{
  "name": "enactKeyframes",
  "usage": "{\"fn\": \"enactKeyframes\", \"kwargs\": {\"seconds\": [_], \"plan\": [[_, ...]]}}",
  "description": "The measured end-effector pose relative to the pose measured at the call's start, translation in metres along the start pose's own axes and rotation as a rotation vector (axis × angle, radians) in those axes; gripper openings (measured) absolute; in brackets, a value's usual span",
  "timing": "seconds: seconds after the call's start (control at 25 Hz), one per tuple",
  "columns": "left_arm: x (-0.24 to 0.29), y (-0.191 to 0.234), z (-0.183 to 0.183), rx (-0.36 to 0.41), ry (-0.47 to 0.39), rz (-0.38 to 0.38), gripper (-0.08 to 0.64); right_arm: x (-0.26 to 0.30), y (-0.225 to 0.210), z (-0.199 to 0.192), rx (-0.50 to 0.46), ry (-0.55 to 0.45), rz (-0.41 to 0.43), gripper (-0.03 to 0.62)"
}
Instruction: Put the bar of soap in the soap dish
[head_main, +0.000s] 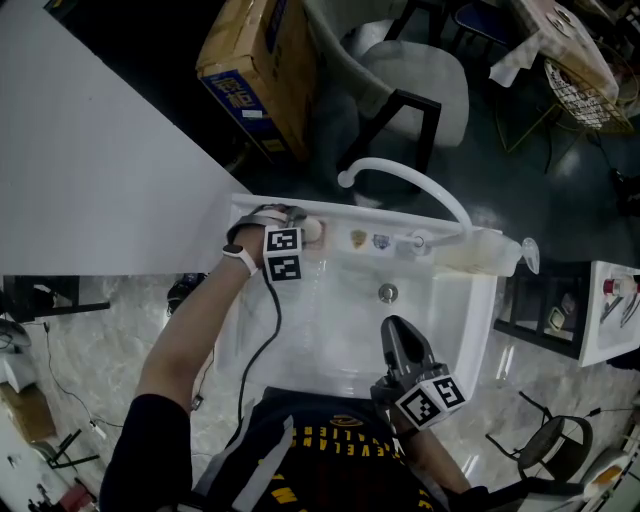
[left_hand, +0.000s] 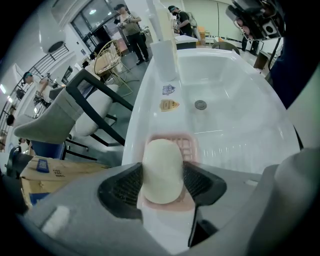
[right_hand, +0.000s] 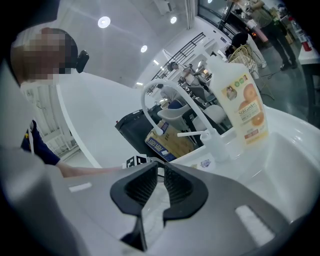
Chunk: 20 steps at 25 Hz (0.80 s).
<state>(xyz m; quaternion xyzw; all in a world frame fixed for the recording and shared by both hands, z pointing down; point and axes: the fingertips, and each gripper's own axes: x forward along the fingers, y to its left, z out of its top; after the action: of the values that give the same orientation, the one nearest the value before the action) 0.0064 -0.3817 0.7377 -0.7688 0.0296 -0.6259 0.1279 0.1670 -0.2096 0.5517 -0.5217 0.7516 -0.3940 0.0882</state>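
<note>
A cream bar of soap (left_hand: 162, 157) sits between the black pads of my left gripper (left_hand: 163, 171), which is shut on it. The soap lies over a pink soap dish (left_hand: 189, 146) on the sink's back ledge. In the head view the left gripper (head_main: 292, 232) is at the sink's far left corner, with the soap (head_main: 312, 230) just showing at its tips. My right gripper (head_main: 393, 328) hovers over the near side of the basin, shut with nothing in it; in its own view its jaws (right_hand: 161, 172) nearly touch.
The white sink (head_main: 470, 330) has a drain (head_main: 388, 293) and a curved white faucet (head_main: 405, 180). A clear bottle with an orange label (right_hand: 241, 102) and a pump dispenser (left_hand: 164, 47) stand on the ledge. A cardboard box (head_main: 255, 70) and a chair (head_main: 420, 90) are behind the sink.
</note>
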Motion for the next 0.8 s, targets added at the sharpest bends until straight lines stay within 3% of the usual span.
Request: {"fn": "enactKeyframes", "kwargs": {"seconds": [0.44, 0.8], "plan": [[-0.01, -0.004, -0.001, 0.005, 0.004, -0.013, 0.265, 0.001, 0.011, -0.005, -0.002, 0.004, 0.017, 0.041], [-0.023, 0.0, 0.004, -0.018, -0.035, 0.034, 0.264, -0.002, 0.022, -0.008, -0.011, -0.003, 0.027, 0.041]]}}
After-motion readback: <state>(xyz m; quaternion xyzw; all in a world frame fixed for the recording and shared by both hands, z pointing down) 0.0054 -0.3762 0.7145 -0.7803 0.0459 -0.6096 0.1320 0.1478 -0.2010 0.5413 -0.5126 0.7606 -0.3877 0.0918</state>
